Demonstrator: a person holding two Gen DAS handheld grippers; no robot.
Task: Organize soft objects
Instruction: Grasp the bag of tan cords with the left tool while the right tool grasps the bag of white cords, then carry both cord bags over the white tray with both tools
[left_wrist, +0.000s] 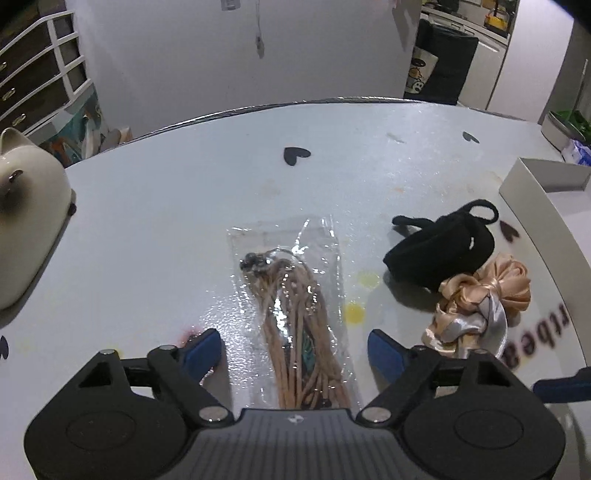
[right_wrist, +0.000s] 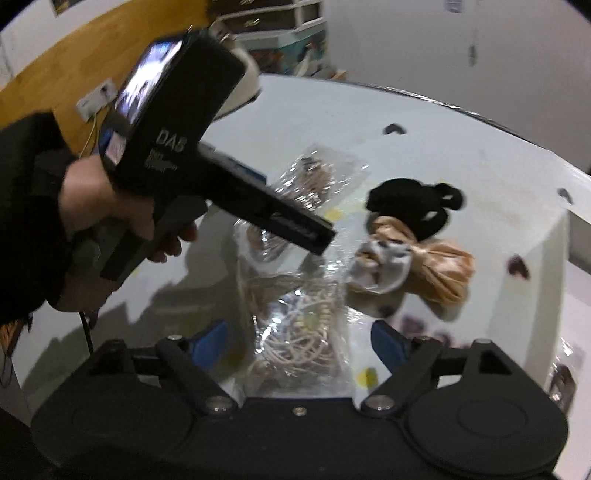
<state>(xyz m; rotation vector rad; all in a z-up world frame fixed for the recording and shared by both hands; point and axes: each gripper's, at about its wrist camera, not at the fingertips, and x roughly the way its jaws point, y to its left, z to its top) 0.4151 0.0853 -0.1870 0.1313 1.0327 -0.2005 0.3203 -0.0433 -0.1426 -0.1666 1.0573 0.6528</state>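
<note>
A clear plastic bag of tan cords (left_wrist: 295, 314) lies flat on the white table (left_wrist: 166, 206), running between the spread blue fingers (left_wrist: 205, 350) of my open left gripper (left_wrist: 295, 350). A black knit pouch (left_wrist: 439, 251) and a peach and grey satin scrunchie (left_wrist: 484, 302) lie to its right. In the right wrist view my right gripper (right_wrist: 301, 341) is open over a second clear bag of pale cords (right_wrist: 299, 332). The first bag (right_wrist: 317, 177), the black pouch (right_wrist: 413, 206) and the scrunchie (right_wrist: 417, 266) lie beyond it. The left gripper's body (right_wrist: 207, 155) shows in a hand at left.
A white open box (left_wrist: 532, 206) stands at the table's right side, also in the right wrist view (right_wrist: 546, 266). A cream cat-shaped object (left_wrist: 26, 221) sits at the left edge. Black heart stickers (left_wrist: 295, 155) dot the table. A drawer unit (left_wrist: 33, 74) stands behind at left.
</note>
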